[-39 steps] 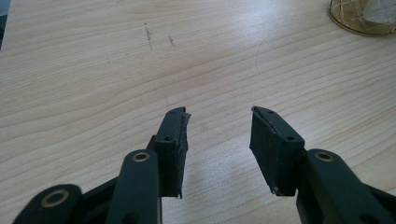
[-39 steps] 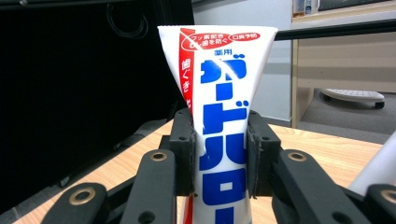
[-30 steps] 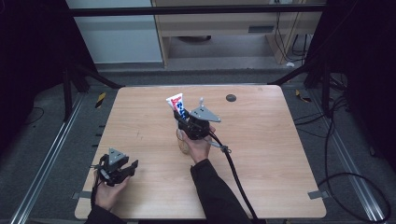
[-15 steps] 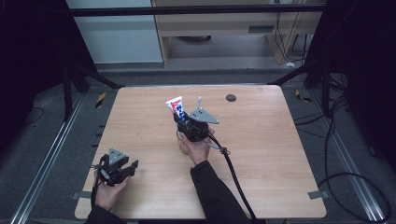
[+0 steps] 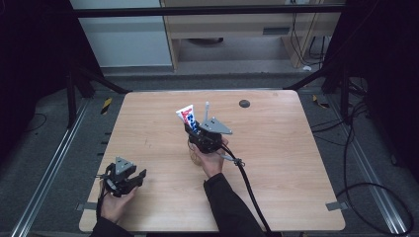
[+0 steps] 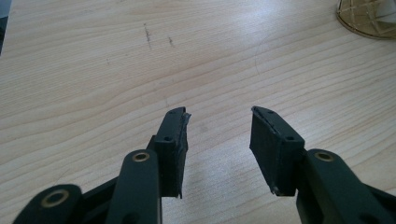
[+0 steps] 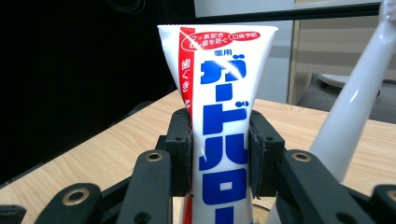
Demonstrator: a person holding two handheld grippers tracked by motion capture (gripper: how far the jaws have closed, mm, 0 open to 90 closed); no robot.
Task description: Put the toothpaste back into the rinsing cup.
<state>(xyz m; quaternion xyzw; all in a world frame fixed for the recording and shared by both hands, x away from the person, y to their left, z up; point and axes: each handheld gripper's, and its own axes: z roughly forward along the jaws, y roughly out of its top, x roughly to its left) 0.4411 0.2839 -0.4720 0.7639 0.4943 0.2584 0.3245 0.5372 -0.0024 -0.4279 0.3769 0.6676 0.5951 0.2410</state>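
Barely any change since the earlier frames: right hand-held gripper [image 5: 193,129] sits at the same spot mid-surface, its jaws have just been opening a touch, toothpaste tube [image 7: 224,140] between them. Right gripper view: both pads flank the tube body and look in contact, so I read it as a light grasp, easing off. Tube stands upright, crimped end up, lower end hidden by the jaws; it looks like it goes down into the gold wire cup [image 6: 369,21] with the white toothbrush [image 7: 355,107] leaning just beside it.

Left hand-held gripper [image 5: 129,178] rests near the front left corner of the surface [image 5: 296,163], jaws spread, nothing between them.

Handling, my read: tube is light, soft-walled and glossy, so it dents and can slip under squeeze. Best hold is mid-body across the flat faces, where the pads are now; avoid the thin crimp.

Room: plenty of bare surface on all sides, edges well apart. Close-in obstacles are the toothbrush and cup rim; a small dark disc [image 5: 244,103] sits near the far edge.
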